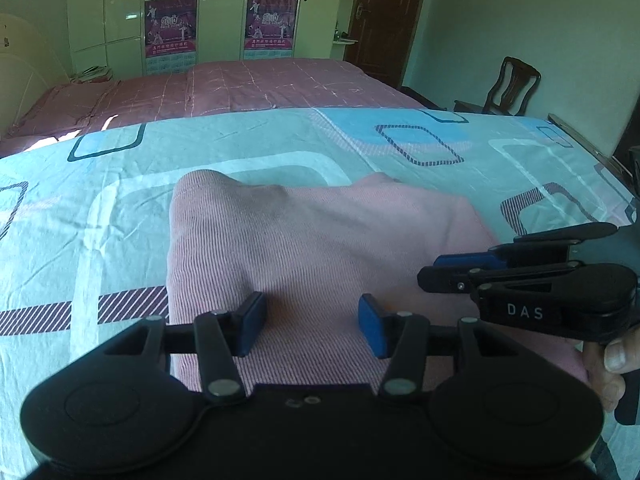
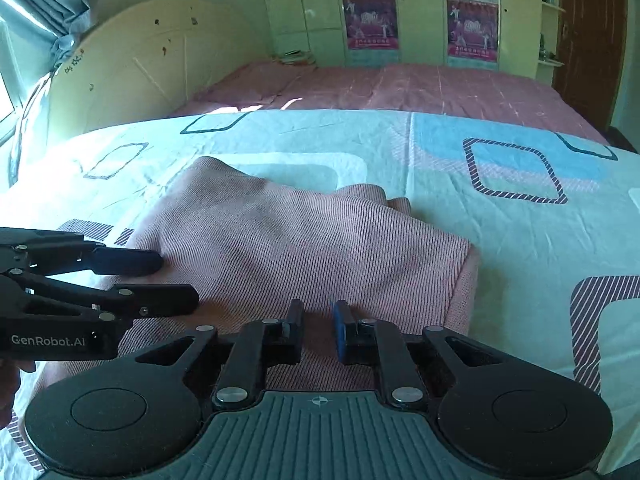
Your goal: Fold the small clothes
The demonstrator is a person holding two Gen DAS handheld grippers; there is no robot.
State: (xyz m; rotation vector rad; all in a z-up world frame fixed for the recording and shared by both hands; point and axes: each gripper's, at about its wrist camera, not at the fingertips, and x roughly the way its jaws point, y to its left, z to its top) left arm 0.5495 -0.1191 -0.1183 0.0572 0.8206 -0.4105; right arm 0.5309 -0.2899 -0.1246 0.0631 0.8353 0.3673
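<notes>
A pink ribbed garment lies folded on the patterned bedsheet; it also shows in the right wrist view. My left gripper is open, its blue pads apart just above the garment's near edge, holding nothing. My right gripper hovers over the garment's near right part with its jaws a narrow gap apart and nothing between them. In the left wrist view the right gripper comes in from the right over the garment. In the right wrist view the left gripper comes in from the left.
The light blue sheet with square patterns covers the work surface. Behind it is a bed with a pink cover, a headboard, wardrobes with posters, a dark door and a wooden chair.
</notes>
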